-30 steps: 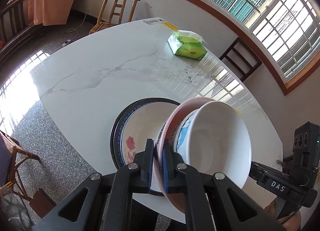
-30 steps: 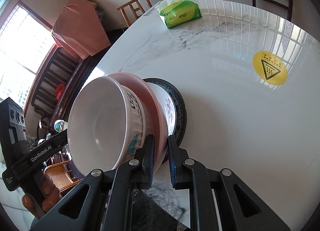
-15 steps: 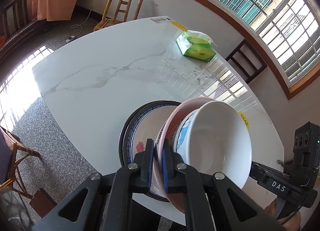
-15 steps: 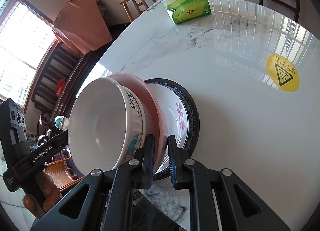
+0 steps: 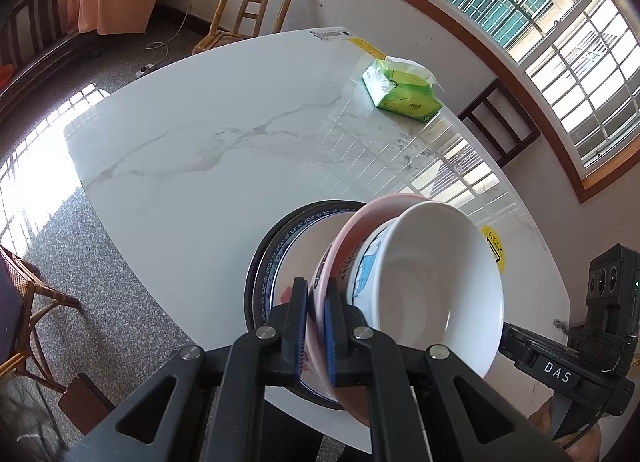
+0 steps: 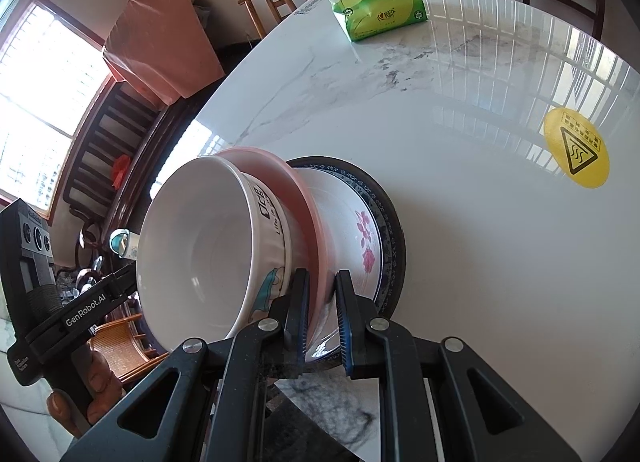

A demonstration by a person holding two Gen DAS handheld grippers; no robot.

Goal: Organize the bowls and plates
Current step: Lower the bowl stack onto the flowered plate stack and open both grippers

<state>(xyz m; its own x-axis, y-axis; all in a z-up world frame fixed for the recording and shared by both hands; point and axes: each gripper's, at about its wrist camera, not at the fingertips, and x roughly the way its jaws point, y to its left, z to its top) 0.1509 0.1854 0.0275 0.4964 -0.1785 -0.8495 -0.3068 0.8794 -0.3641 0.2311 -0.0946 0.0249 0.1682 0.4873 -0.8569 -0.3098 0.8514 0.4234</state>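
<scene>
A pink plate (image 5: 352,230) (image 6: 296,182) with a white printed bowl (image 5: 432,286) (image 6: 200,246) on it hangs tilted over a stack at the table's near edge. The stack is a floral plate with a blue rim (image 5: 288,250) (image 6: 360,230) on a dark plate (image 5: 256,262) (image 6: 394,222). My left gripper (image 5: 316,302) is shut on one side of the pink plate's rim. On the opposite side, my right gripper (image 6: 322,282) is shut on the same rim. Whether the pink plate touches the stack cannot be told.
The white marble table (image 5: 200,122) carries a green tissue pack (image 5: 402,92) (image 6: 380,10) at its far end and a yellow warning sticker (image 6: 576,146) to the right. Wooden chairs (image 5: 248,10) stand around it. A bench with an orange cloth (image 6: 156,46) lines the wall.
The pink plate with the bowl has shifted a little over the stack, and more of the floral plate now shows in the right wrist view. Both grips are unchanged.
</scene>
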